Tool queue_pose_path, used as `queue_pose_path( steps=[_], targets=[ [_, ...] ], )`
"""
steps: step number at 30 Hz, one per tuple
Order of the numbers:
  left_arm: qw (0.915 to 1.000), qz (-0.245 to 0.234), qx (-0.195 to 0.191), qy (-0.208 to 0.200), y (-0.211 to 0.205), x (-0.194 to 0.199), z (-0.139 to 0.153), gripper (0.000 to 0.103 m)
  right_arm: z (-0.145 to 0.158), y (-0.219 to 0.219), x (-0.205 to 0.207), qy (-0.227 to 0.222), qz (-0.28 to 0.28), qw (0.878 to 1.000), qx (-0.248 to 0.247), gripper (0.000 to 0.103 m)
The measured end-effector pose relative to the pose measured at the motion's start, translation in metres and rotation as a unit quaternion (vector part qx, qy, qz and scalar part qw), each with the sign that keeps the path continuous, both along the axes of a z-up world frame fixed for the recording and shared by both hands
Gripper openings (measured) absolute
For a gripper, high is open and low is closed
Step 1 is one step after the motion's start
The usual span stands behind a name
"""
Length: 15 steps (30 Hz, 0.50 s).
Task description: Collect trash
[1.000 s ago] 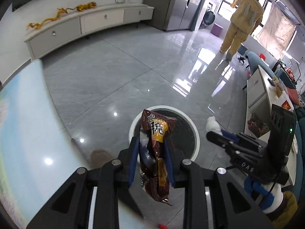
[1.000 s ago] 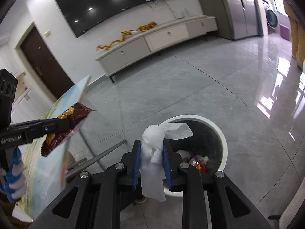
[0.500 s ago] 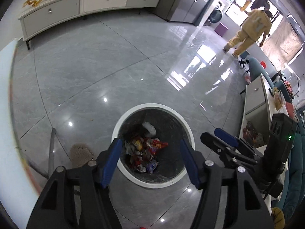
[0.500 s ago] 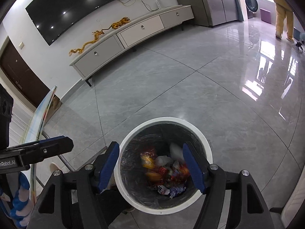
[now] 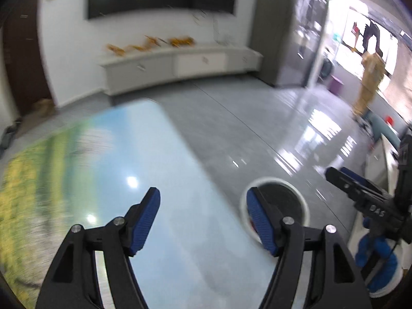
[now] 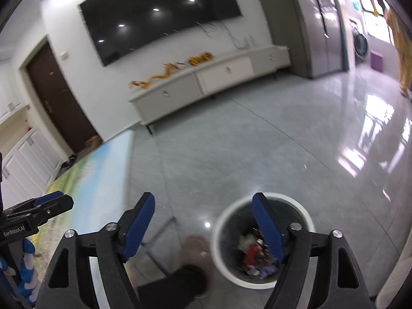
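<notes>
Blue-padded, the left gripper (image 5: pixel 203 216) hangs with jaws spread wide and nothing between them, over the glossy table (image 5: pixel 108 175) edge. The right gripper (image 6: pixel 206 221) gapes the same way — its right finger crosses the bin (image 6: pixel 262 239) on the grey floor, wrappers (image 6: pixel 255 255) heaped inside. A cabinet (image 6: pixel 206 74) lines the far wall — someone in yellow (image 5: pixel 368 82) stands by the window.

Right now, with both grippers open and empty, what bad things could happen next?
1. The bin stands on the floor close to the table edge, so a low swing of the right gripper might knock it over and spill the wrappers.
2. The pictures are blurred, so the left gripper may come down hard on the glossy table.
</notes>
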<state>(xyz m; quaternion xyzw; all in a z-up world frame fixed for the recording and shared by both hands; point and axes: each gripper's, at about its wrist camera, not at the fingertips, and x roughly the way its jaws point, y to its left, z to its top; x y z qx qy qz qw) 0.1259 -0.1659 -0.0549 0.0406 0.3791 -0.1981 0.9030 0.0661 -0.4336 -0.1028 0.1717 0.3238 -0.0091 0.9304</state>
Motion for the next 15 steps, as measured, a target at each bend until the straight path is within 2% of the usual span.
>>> queue_pose_path(
  steps=[4, 8, 12, 15],
  targets=[
    [0.9960, 0.071, 0.011, -0.052, 0.072, -0.026, 0.022, 0.074, 0.034, 0.058, -0.003, -0.031, 0.043, 0.998, -0.022, 0.086],
    [0.9882, 0.131, 0.002, -0.079, 0.135, -0.049, 0.036, 0.078, 0.059, 0.112, -0.007, -0.055, 0.085, 0.994, -0.046, 0.095],
    [0.9759, 0.186, 0.015, -0.114, 0.179, -0.070, 0.047, 0.081, 0.075, 0.168, -0.008, -0.062, 0.125, 0.987, -0.079, 0.102],
    [0.9648, 0.221, 0.026, -0.140, 0.202, -0.079, 0.052, 0.085, 0.075, 0.194, -0.010, -0.068, 0.135, 0.984, -0.089, 0.103]
  ],
)
